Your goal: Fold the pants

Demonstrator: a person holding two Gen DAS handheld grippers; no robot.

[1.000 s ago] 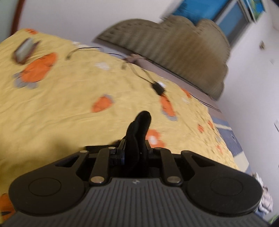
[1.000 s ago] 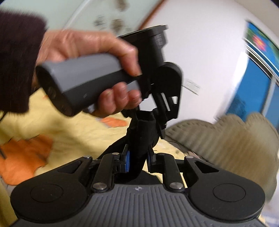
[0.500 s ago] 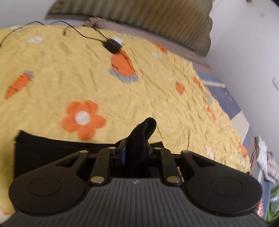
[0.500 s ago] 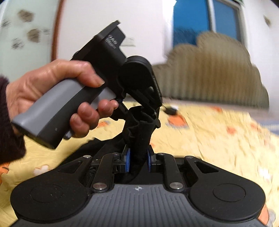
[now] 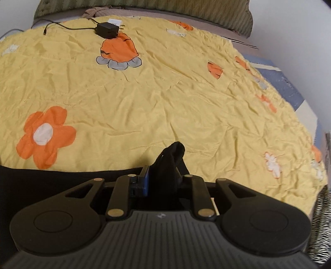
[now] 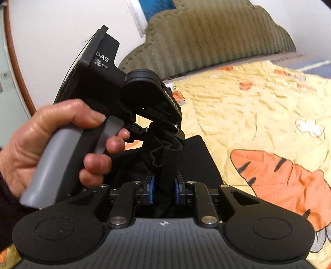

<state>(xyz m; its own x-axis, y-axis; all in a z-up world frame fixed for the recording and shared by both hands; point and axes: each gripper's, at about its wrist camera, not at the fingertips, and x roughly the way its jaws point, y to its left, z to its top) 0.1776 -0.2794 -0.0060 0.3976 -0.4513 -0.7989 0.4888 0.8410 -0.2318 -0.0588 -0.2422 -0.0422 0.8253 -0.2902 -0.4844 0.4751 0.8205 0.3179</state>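
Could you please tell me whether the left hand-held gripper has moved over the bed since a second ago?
Yes. The left hand-held gripper, clamping the black pants, has swung away from the headboard and tipped down toward the yellow quilt.

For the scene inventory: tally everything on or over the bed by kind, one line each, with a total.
Black pants: 1
Handheld grippers: 2, the left gripper and right gripper, each shut on a bunch of the pants
Black power adapter with its cable: 1
Yellow quilt with orange prints: 1
Total: 5
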